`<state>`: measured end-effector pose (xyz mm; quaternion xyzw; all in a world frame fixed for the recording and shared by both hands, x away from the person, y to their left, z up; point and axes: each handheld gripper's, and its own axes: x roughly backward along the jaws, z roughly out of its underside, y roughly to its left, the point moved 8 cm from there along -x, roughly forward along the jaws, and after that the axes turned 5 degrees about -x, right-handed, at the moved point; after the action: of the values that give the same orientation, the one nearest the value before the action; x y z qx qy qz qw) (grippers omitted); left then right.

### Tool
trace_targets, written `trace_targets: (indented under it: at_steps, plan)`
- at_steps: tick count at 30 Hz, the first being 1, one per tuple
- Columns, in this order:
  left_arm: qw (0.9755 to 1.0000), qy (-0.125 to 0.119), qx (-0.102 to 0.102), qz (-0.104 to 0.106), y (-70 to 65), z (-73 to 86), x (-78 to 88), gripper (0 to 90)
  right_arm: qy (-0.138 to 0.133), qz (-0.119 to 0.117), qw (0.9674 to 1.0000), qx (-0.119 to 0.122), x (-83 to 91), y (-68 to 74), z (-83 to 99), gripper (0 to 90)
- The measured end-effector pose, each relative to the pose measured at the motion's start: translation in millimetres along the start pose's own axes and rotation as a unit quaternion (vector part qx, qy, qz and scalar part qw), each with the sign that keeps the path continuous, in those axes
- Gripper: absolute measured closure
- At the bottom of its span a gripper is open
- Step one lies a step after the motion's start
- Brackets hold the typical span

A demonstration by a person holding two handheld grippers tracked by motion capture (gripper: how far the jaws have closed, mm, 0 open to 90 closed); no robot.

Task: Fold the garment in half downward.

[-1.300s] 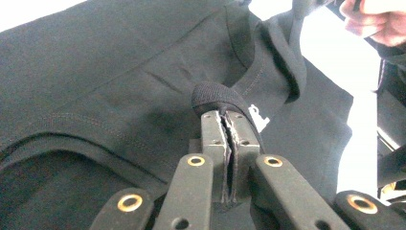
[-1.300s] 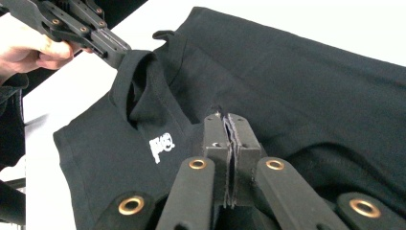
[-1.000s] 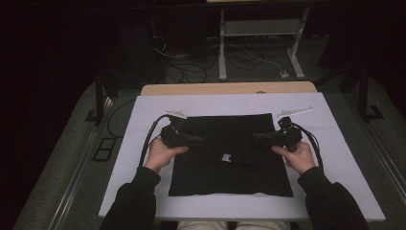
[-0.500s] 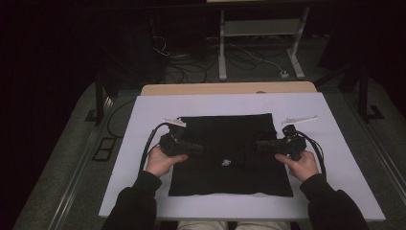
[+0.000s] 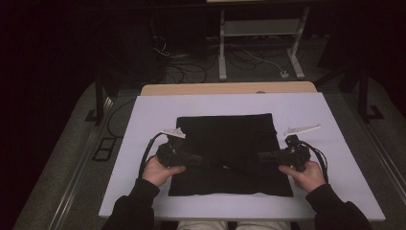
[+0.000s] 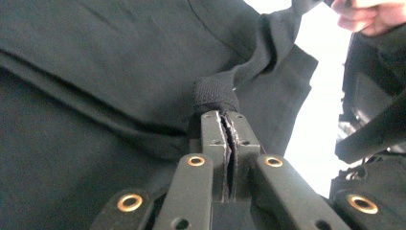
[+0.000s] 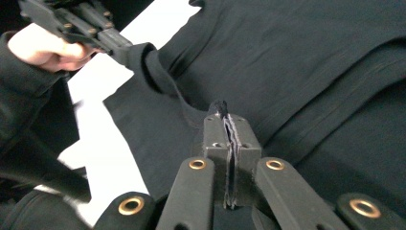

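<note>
Both hands have drawn toward the near edge since the earlier frames, dragging fabric along. Left gripper (image 5: 195, 159) and right gripper (image 5: 265, 155) are each pinched on an edge of the black cotton garment (image 5: 225, 139), which lies flat on the white table sheet (image 5: 143, 115). Judged: fold under way, not completed; far half remains unfolded.

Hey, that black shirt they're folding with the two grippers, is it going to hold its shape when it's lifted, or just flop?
Probably flop: the black shirt bunches into soft folds where the left gripper pinches it. It looks light, since a thin pinch in the right gripper raises an edge. Likely not slippery; the knit looks matte against the white table cover.
</note>
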<state>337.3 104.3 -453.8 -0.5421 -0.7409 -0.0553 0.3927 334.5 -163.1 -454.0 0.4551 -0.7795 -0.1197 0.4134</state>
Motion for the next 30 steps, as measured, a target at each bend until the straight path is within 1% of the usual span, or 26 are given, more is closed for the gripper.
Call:
trace_targets:
  at_steps: [2, 3, 4, 7, 9, 10, 12, 14, 15, 18, 21, 22, 24, 25, 26, 27, 28, 30]
  plan:
    - [0.9999, 0.009, -0.007, 0.000, -5.5, 4.8, 0.1, 86.2, 0.005, -0.003, 1.0000, 0.007, 1.1, 2.4, 5.3, 86.7]
    - [0.9999, 0.014, -0.010, 0.000, -7.4, 6.8, 0.2, 86.2, 0.007, -0.003, 1.0000, 0.003, 0.8, 3.5, 7.9, 86.7]
    - [0.9998, 0.016, -0.010, -0.001, -8.9, 8.4, 0.2, 86.2, 0.012, -0.003, 0.9999, 0.007, 0.1, 3.7, 10.7, 86.7]
    - [0.9998, 0.020, -0.010, -0.002, -10.9, 12.1, 0.7, 86.2, 0.027, -0.002, 0.9996, 0.008, -2.0, 5.6, 17.4, 86.8]
    - [0.9997, 0.022, -0.012, 0.001, -12.4, 14.9, 1.6, 86.2, 0.028, -0.007, 0.9995, 0.010, -2.7, 7.6, 19.6, 86.7]
    - [0.9996, 0.024, -0.011, 0.002, -13.8, 16.9, 1.7, 86.2, 0.030, -0.009, 0.9994, 0.013, -3.1, 8.6, 21.1, 86.7]
    - [0.9994, 0.033, -0.015, 0.004, -15.8, 21.4, 2.1, 86.2, 0.035, -0.012, 0.9992, 0.010, -3.4, 9.7, 24.0, 86.7]
    - [0.9991, 0.039, -0.017, 0.006, -17.1, 25.5, 2.5, 86.2, 0.044, -0.015, 0.9988, 0.012, -4.5, 10.4, 27.9, 86.7]
    - [0.9990, 0.042, -0.014, 0.007, -18.2, 27.6, 2.6, 86.3, 0.048, -0.016, 0.9987, 0.011, -4.9, 10.5, 29.6, 86.7]
    - [0.9987, 0.047, -0.015, 0.009, -20.0, 32.9, 3.7, 86.3, 0.061, -0.022, 0.9979, 0.009, -6.1, 12.5, 35.5, 86.7]
    - [0.9986, 0.046, -0.020, 0.015, -22.6, 37.3, 5.1, 86.3, 0.075, -0.034, 0.9964, 0.019, -6.8, 17.1, 41.6, 86.7]
    - [0.9984, 0.047, -0.026, 0.018, -23.3, 38.6, 5.2, 86.3, 0.078, -0.038, 0.9959, 0.023, -7.0, 18.6, 43.4, 86.7]
    - [0.9979, 0.054, -0.032, 0.020, -24.8, 41.7, 4.6, 86.3, 0.084, -0.048, 0.9950, 0.024, -7.4, 20.7, 46.0, 86.7]
    - [0.9977, 0.058, -0.030, 0.021, -26.5, 43.4, 4.0, 86.3, 0.088, -0.048, 0.9945, 0.029, -7.8, 21.4, 47.4, 86.7]
    - [0.9971, 0.062, -0.037, 0.023, -27.4, 45.0, 3.0, 86.4, 0.090, -0.049, 0.9942, 0.031, -8.0, 22.4, 48.4, 86.7]
    - [0.9970, 0.064, -0.036, 0.024, -29.6, 46.4, 1.5, 86.3, 0.092, -0.051, 0.9940, 0.031, -7.9, 23.3, 49.1, 86.7]
    - [0.9960, 0.074, -0.043, 0.024, -30.3, 48.6, 1.5, 86.3, 0.092, -0.052, 0.9940, 0.029, -7.8, 24.2, 49.9, 86.7]
    - [0.9952, 0.080, -0.050, 0.025, -32.0, 50.7, 0.9, 86.3, 0.095, -0.054, 0.9935, 0.030, -7.5, 25.2, 52.7, 86.7]
